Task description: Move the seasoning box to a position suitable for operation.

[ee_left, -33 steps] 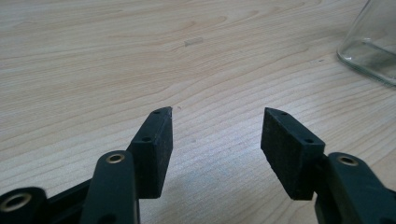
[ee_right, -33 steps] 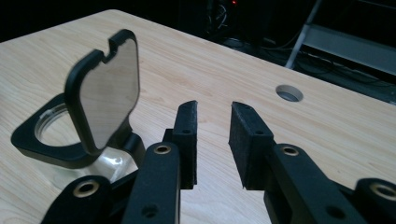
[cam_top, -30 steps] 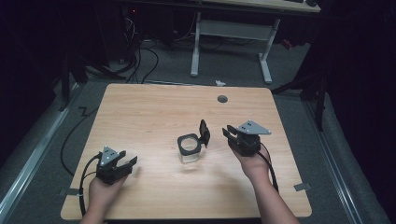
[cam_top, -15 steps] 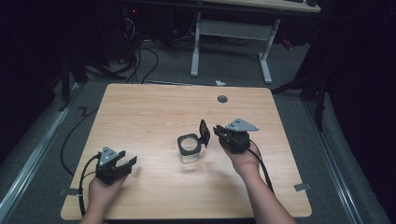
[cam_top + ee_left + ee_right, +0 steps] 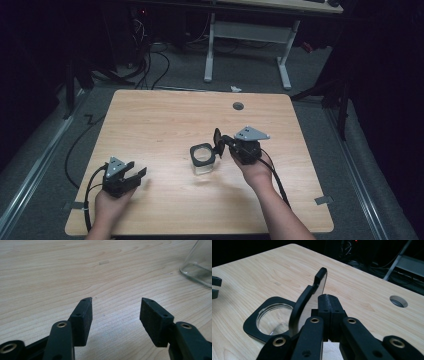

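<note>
Item: clear square glass jar with black collar and hinged black lid (image 5: 203,159), centre of the pale wooden worktop (image 5: 150,120). Rigid, fragile, slippery; lid probably light. Right hand-held gripper (image 5: 227,141) closed beside the upright lid, perhaps touching. Left hand-held gripper (image 5: 134,176) open, near left.

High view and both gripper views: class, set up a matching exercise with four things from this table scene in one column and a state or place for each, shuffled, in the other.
Things:
1. left tongs
2. right tongs
3. glass jar
4. round hole

States or places:
A. cut into the table's far side
B. open, holding nothing
C. stands mid-table, hinged black lid raised
D. shut, beside the raised lid

Pairs: 1-B, 2-D, 3-C, 4-A
</note>
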Available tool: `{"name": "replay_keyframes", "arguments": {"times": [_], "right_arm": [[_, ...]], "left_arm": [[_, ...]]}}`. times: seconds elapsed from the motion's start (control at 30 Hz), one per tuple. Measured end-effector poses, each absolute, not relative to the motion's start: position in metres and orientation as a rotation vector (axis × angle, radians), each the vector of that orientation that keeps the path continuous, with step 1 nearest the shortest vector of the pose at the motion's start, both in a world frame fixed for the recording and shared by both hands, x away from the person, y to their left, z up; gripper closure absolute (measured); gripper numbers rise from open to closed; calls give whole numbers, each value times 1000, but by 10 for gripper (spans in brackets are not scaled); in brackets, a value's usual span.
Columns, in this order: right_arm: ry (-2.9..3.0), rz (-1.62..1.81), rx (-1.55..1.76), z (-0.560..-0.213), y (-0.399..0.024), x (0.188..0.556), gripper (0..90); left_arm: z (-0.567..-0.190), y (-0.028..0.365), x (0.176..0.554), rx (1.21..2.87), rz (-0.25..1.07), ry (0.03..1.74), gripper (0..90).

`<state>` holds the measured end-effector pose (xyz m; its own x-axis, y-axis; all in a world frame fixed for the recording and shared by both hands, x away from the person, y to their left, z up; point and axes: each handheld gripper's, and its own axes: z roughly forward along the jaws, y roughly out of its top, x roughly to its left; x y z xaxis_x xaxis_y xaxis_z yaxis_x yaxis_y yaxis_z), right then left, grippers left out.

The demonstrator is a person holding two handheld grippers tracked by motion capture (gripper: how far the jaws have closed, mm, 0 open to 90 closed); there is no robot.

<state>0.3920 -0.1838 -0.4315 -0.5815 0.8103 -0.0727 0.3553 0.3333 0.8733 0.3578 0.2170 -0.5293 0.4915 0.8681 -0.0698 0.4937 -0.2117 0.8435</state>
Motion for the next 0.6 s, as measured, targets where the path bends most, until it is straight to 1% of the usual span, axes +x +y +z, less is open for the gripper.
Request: {"name": "replay_keyframes", "arguments": {"times": [0.4,0.6], "right_arm": [[2097,1190,1000,-432,-174,388,900],[2081,1210,987,-426,-173,384,900]], "left_arm": [[-529,216,358,1869,539,1130,441],[-529,216,358,1869,539,1131,441]]}}
